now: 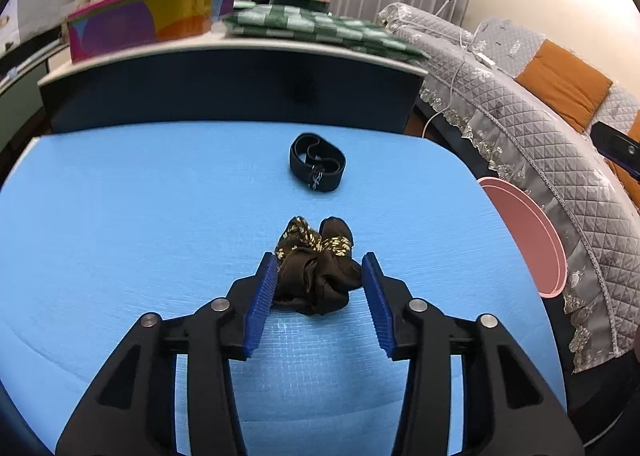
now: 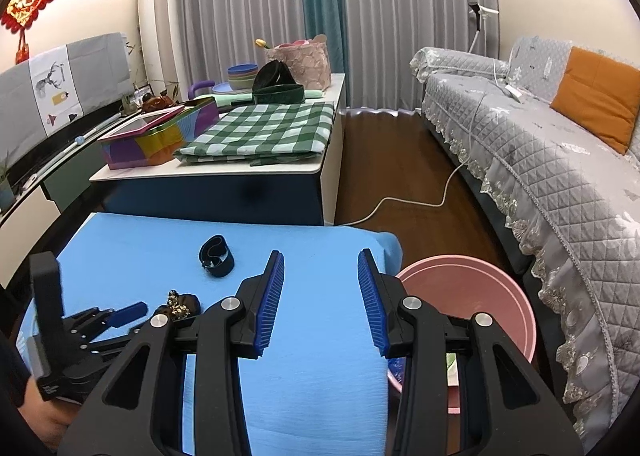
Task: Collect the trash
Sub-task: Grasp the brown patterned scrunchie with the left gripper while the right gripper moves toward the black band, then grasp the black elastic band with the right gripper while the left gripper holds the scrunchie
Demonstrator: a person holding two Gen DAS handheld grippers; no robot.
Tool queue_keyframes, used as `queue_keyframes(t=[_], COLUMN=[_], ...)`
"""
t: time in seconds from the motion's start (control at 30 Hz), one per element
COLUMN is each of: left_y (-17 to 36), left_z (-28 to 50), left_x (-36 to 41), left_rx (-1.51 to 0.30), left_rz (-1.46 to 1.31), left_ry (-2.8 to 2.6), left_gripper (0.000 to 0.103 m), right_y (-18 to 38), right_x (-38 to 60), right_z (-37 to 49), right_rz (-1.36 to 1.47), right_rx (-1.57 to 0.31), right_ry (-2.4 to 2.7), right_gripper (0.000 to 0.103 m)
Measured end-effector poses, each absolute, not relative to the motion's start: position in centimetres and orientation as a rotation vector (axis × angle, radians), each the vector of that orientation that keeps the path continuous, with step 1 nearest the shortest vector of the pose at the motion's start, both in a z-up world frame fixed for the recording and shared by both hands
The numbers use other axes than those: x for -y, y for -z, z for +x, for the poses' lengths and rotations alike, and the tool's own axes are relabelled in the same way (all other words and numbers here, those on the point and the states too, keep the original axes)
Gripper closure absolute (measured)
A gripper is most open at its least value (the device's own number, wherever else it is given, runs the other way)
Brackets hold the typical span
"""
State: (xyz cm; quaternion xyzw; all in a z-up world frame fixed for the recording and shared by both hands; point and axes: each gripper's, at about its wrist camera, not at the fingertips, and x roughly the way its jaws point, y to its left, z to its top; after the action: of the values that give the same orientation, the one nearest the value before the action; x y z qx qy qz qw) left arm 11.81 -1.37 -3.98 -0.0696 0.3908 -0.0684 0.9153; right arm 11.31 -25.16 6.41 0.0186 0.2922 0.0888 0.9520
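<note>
A crumpled dark brown scrunchie [image 1: 316,276] with gold-patterned trim lies on the blue table mat [image 1: 120,215]. My left gripper [image 1: 320,256] is open and low over the mat, one blue pad on each side of the scrunchie and close against it. Farther back lies a black elastic band [image 1: 317,161]. In the right wrist view my right gripper [image 2: 321,254] stands open with nothing between its fingers, above the mat's right part. The pink bin [image 2: 480,288] sits just to its right. The scrunchie [image 2: 180,306] and the band [image 2: 216,256] also show there, at the left.
The pink bin [image 1: 536,240] stands off the mat's right edge, beside a grey quilted sofa [image 2: 560,159]. Behind the mat is a white-topped cabinet [image 2: 240,171] with a green checked cloth, a colourful box and bowls. A white cable [image 2: 412,201] crosses the wooden floor.
</note>
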Motion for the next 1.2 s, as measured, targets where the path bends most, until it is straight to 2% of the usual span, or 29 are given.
queue_keyframes(t=[0.03,0.3,0.37,0.43,0.53,1.0,1.2], left_y=[4.1,5.5,5.7,5.6,5.3,5.0,4.8], left_z=[11.9,13.0,13.1,13.1,12.9,13.6,13.2], left_x=[1.3,1.0,0.8,0.7,0.4,-5.6,-7.6], left_rx=[-0.808,-0.854,-0.86,-0.855,-0.842,-0.844,-0.857], left_rz=[-0.151,-0.196,-0.203,-0.21,-0.212,-0.232,-0.283], left_ry=[0.14,0.117,0.117,0.126,0.117,-0.175,-0.214], left_gripper=[0.052,0.051,0.054,0.063,0.069,0.07,0.07], right_y=[-6.3,-5.3,-4.9,-4.5,-3.7,0.7,3.3], right_x=[25.0,22.5,21.7,20.8,19.5,13.5,10.8], right_z=[11.4,12.1,12.4,12.7,13.2,17.0,20.7], right_rz=[0.04,0.037,0.032,0.029,0.024,-0.011,-0.027], right_rx=[-0.599,-0.633,-0.641,-0.651,-0.664,-0.727,-0.792], right_ry=[-0.182,-0.213,-0.224,-0.237,-0.257,-0.377,-0.37], right_gripper=[0.063,0.063,0.063,0.063,0.064,0.064,0.051])
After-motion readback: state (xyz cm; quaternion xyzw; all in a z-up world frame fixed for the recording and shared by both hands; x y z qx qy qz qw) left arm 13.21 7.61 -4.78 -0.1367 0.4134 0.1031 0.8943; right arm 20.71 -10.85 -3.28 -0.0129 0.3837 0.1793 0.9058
